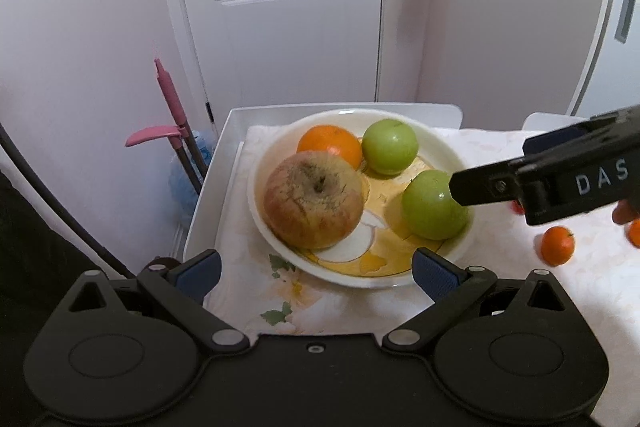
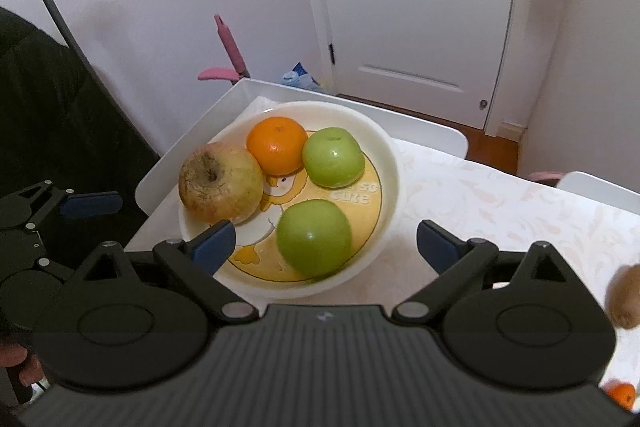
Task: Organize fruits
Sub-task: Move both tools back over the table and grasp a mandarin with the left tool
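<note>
White bowl at frame centre holds a russet apple, an orange and two green apples. Right gripper stands fully spread around the nearer green apple, pads clear. Left gripper, lower centre, stands open and empty. A mandarin lies at right on the tablecloth.

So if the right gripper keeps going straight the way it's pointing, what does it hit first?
Most likely the nearer green apple in the bowl; it sits between the open right gripper fingers, though depth is unclear.
</note>
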